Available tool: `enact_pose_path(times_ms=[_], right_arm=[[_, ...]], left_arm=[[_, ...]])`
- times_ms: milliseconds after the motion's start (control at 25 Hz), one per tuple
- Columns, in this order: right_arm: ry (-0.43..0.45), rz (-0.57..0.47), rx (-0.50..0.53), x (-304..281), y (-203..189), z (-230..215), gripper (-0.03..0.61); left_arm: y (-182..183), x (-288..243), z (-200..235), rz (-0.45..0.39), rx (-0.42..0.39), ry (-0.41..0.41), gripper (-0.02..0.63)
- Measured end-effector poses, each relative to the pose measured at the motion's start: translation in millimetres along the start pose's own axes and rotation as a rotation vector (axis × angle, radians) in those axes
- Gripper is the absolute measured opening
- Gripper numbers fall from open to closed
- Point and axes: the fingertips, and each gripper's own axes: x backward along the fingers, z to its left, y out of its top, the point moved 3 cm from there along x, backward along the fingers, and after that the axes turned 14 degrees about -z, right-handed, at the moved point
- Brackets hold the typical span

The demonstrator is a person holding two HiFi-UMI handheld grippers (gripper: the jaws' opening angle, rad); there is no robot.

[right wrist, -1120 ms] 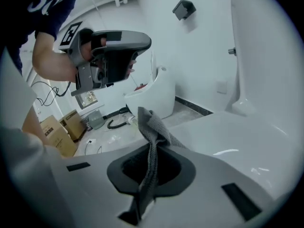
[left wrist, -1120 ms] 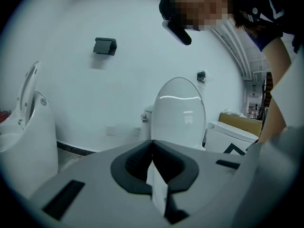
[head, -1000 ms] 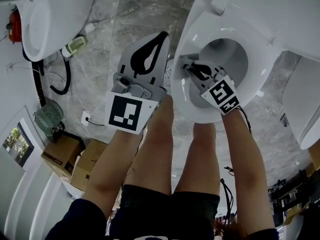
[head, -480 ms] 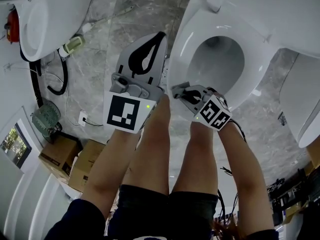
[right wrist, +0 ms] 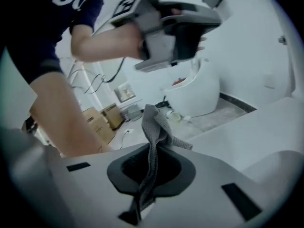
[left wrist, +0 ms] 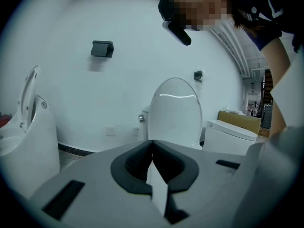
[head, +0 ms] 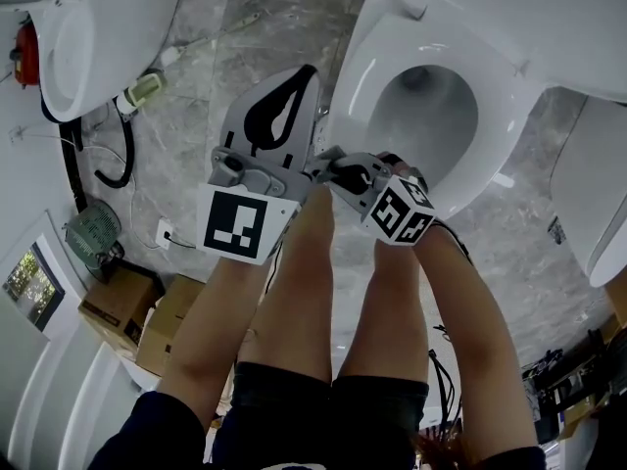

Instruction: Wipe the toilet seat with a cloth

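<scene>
The white toilet seat [head: 509,96] rings the bowl at the upper right of the head view, and its lid [left wrist: 175,113] stands upright in the left gripper view. My right gripper [head: 325,161] is at the seat's near left rim, pointing left, shut on a grey mesh cloth [right wrist: 154,127] that sticks up from its jaws. My left gripper [head: 310,74] hovers over the floor just left of the bowl, shut with nothing in it. In the right gripper view the left gripper [right wrist: 175,27] shows above, held by a hand.
A second toilet [head: 88,27] stands at the upper left and a third [head: 598,194] at the right edge. A small fan [head: 93,233], cardboard boxes [head: 147,311] and cables lie on the marble floor at the left. The person's bare legs [head: 304,292] are below the grippers.
My right gripper has drawn back from over the bowl, moved left along the seat's near rim and turned leftward with the cloth. The left gripper has barely moved.
</scene>
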Motion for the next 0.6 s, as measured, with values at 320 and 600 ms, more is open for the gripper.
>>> enact_pose_path(times_ms=[320,600], right_arm=[[0.313,0.241,-0.021,47.3,-67.1,94.4,0.028],[0.004,0.041,-0.038,-0.5,-5.8,0.3,0.028]], left_arm=[[0.6,7.0,-3.1,-0.011,0.003,0.008,0.02],[-4.9,18.1,-4.9,-0.006,0.007,0.04,0.02]])
